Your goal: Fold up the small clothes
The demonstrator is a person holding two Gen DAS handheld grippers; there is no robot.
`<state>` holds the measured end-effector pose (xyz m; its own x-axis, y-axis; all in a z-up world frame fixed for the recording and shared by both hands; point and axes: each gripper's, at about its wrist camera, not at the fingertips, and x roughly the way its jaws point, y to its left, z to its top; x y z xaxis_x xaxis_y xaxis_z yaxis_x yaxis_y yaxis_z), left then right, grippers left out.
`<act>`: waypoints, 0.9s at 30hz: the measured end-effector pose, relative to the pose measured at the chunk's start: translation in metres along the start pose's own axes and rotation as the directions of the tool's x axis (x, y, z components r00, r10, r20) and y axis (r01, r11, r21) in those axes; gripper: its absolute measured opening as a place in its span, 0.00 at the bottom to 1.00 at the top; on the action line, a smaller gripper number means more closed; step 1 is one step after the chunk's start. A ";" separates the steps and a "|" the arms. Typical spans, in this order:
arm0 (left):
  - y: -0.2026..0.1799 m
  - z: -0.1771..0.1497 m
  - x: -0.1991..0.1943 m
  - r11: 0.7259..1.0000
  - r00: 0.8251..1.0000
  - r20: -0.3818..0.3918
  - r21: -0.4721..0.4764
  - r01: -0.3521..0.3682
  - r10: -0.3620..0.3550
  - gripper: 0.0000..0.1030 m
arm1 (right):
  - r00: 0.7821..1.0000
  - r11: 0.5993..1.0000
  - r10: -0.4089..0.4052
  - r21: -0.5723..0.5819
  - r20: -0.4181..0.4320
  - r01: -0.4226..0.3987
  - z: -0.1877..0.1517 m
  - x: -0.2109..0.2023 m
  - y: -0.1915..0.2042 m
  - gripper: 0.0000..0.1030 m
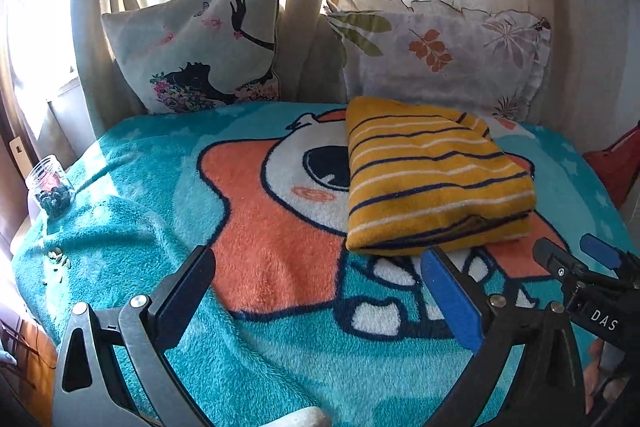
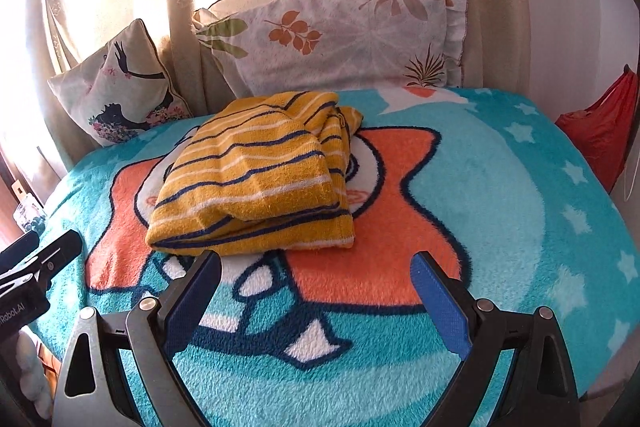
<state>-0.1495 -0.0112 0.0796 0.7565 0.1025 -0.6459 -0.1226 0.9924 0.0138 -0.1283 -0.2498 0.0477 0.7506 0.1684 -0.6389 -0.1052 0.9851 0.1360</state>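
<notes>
A small yellow garment with navy and white stripes [image 1: 434, 175] lies folded into a thick rectangle on the teal cartoon blanket [image 1: 168, 195]. It also shows in the right wrist view [image 2: 256, 179], with a loose part bunched at its far right. My left gripper [image 1: 318, 257] is open and empty, just short of the garment's near edge and to its left. My right gripper [image 2: 316, 263] is open and empty, just short of the near edge. The right gripper also shows at the left wrist view's right edge [image 1: 572, 251]; the left gripper shows at the right wrist view's left edge [image 2: 44, 251].
Two pillows [image 1: 200, 47] [image 1: 440, 51] lean on the curtain behind the blanket. A glass jar with dark contents [image 1: 50, 189] stands at the blanket's left edge, with small bits [image 1: 58, 257] near it. A red bag [image 2: 604, 123] sits at the right.
</notes>
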 end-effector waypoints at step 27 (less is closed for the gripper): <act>0.004 -0.013 0.057 0.998 0.982 -0.176 -0.027 0.057 -0.061 0.99 | 0.997 0.997 -0.024 -0.077 -0.077 0.018 -0.001 0.039 0.024 0.95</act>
<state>-0.1153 -0.0026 0.0331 0.6375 0.0278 -0.7699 -0.0964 0.9944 -0.0440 -0.1026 -0.2191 0.0254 0.7006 0.1470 -0.6983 -0.1415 0.9877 0.0660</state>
